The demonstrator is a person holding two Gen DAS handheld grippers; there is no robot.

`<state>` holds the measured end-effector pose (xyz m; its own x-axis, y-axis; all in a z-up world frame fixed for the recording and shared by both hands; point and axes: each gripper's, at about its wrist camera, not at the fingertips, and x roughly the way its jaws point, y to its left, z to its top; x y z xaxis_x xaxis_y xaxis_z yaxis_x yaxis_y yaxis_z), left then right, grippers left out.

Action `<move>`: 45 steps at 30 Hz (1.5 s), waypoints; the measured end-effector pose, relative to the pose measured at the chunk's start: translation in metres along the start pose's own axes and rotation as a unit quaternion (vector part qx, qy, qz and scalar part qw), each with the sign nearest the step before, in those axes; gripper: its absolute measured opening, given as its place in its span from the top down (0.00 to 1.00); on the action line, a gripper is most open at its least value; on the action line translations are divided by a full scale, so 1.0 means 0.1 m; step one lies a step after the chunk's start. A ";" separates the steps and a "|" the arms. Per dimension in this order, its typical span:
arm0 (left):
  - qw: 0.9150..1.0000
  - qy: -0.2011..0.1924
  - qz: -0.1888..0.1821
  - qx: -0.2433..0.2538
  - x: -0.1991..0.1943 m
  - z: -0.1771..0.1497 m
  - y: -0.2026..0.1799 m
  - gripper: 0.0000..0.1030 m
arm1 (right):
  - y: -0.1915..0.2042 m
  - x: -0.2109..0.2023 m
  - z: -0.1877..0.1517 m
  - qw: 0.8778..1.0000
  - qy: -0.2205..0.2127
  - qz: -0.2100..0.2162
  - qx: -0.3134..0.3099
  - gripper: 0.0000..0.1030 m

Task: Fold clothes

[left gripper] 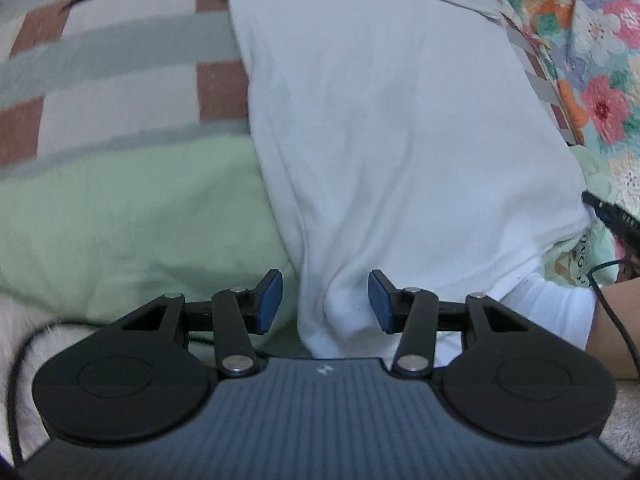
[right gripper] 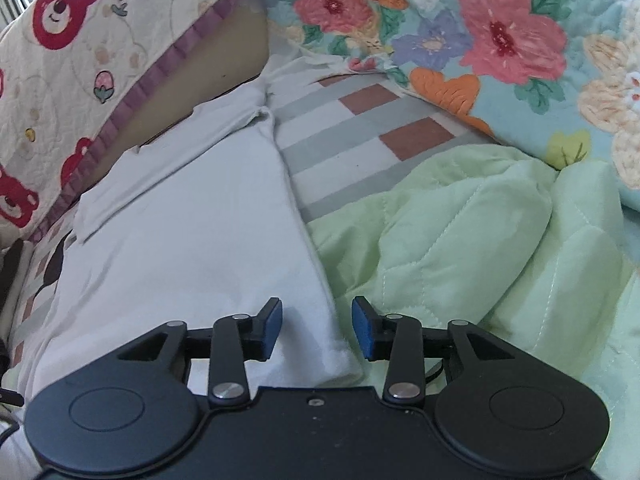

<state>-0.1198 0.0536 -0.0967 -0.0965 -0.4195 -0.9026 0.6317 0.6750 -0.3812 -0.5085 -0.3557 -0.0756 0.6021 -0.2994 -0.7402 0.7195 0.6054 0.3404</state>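
The white garment (left gripper: 400, 128) lies lengthwise on the bed, partly on a striped checked sheet (left gripper: 100, 80) and partly over a pale green quilt (left gripper: 120, 220). It looks like a T-shirt folded into a long panel; I cannot confirm the type, though in the right wrist view a sleeve-like flap sits at its far end. The near end bunches up right under both tools.

My left gripper (left gripper: 325, 304) hangs over the near hem, jaws at a moderate gap, blue pads (left gripper: 270, 300) straddling a raised ridge of cloth. The pads do not press it; I see daylight on both sides. My right gripper (right gripper: 317, 328) sits over the panel's right edge where it meets the green quilt, jaws likewise parted with the hem corner between them and nothing pinched.

Judgement: the step in hand is taking the near hem at two points, ahead of a fold toward the far end. To do it well, I should bring each tool down until one pad slides under the edge, catch all layers, and avoid grabbing the quilt beneath on the right side. Grips should be level with each other so the fold line runs square.

Beyond: floral blanket (right gripper: 500, 40), bear-print quilt (right gripper: 60, 40), a cable (left gripper: 612, 292) and a person's forearm (left gripper: 616, 328) at the left view's edge.
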 end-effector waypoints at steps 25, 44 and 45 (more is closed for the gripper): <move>0.996 -0.034 -0.082 -0.024 0.05 -0.19 -0.02 0.49 | -0.08 -0.34 0.20 0.996 -0.058 -0.003 0.066 0.90; 0.981 -0.104 0.093 0.133 -0.08 -0.33 -0.55 0.97 | -0.19 -0.26 0.20 0.997 -0.048 -0.009 0.068 0.89; 0.977 -0.123 0.104 0.142 -0.15 -0.35 -0.59 0.97 | -0.17 -0.28 0.19 0.997 -0.049 -0.015 0.060 0.89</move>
<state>-0.1829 0.0413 -0.0673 0.2226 -0.4475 -0.8662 0.8094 0.5801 -0.0917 -0.5307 -0.3713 -0.0501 0.6058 -0.3901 -0.6934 0.7709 0.5034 0.3903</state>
